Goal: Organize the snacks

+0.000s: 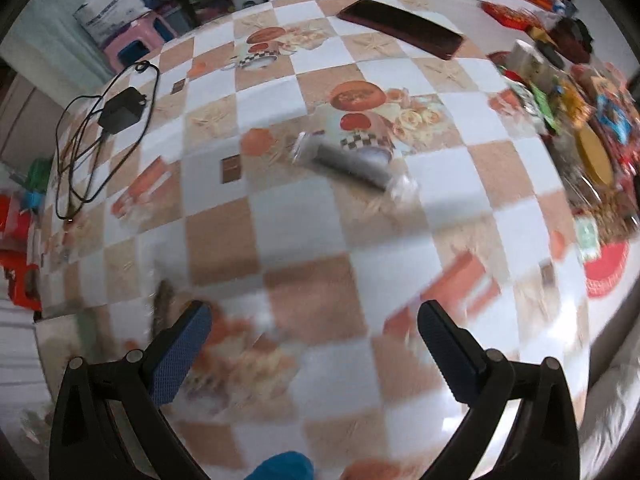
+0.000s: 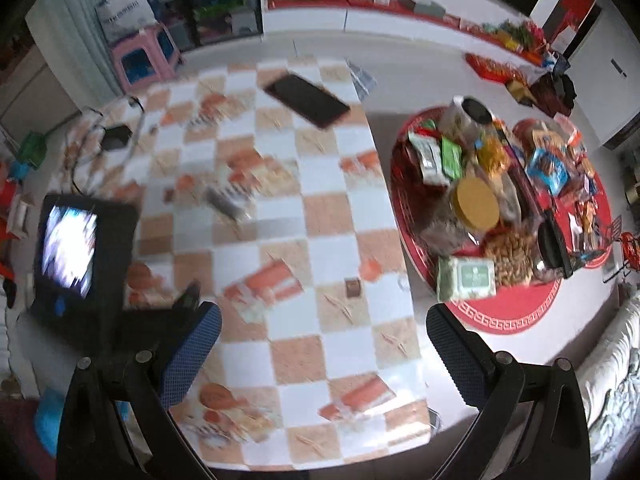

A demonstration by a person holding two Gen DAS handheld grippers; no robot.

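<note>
- The grey snack bar in a clear crinkly wrapper (image 1: 343, 162) lies alone mid-table on the checkered cloth (image 1: 280, 216), far ahead of the left gripper (image 1: 314, 334), which is spread wide and empty; a rushed reach could skid it.
- The right gripper (image 2: 324, 338), also spread and empty, hovers near the crowded round red tray (image 2: 516, 316) and could topple a jar.

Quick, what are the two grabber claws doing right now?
Left gripper: open, holding nothing.
Right gripper: open, holding nothing.
</note>
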